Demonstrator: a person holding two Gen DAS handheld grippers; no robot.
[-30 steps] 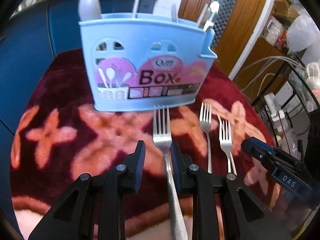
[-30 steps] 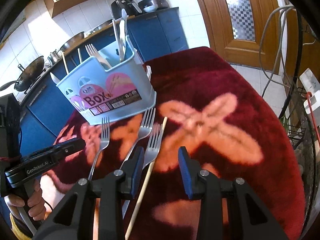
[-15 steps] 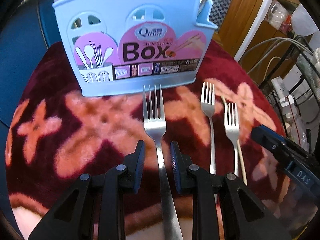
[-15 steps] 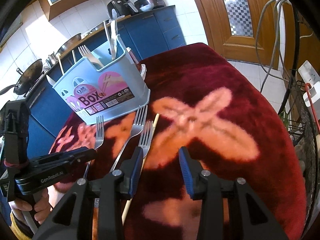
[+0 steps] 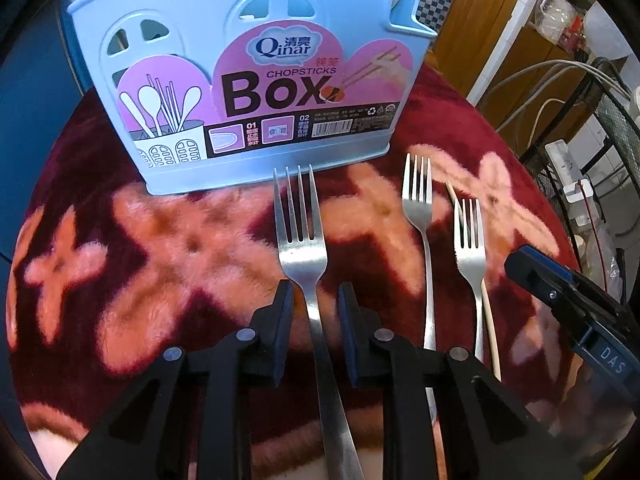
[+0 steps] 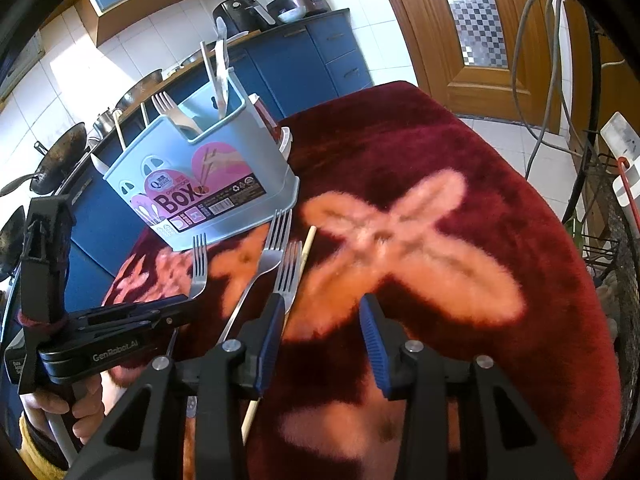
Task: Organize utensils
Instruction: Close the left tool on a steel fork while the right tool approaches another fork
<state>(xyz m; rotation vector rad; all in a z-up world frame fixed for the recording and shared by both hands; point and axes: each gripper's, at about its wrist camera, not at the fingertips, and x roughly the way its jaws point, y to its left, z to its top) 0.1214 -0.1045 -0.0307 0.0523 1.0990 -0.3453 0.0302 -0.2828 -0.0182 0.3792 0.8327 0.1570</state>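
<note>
A light blue chopsticks box (image 5: 256, 80) stands on the red floral cloth; it also shows in the right wrist view (image 6: 204, 184) with several utensils inside. Three steel forks lie in front of it. My left gripper (image 5: 314, 300) is open, its jaws either side of the left fork's (image 5: 302, 240) neck without touching. The middle fork (image 5: 418, 208) and right fork (image 5: 470, 248) lie to its right, beside a wooden chopstick (image 5: 490, 332). My right gripper (image 6: 320, 328) is open and empty, just right of the right fork (image 6: 290, 276) and chopstick (image 6: 306, 248).
The round table with its red cloth (image 6: 440, 160) drops off at the right, where cables and a wire rack (image 6: 616, 216) stand. Blue kitchen cabinets (image 6: 312, 60) with pans are behind the box. The right gripper shows in the left wrist view (image 5: 576, 312).
My left gripper has moved forward and lower along the left fork toward the box, staying open. The right gripper has shifted slightly and stays open.
</note>
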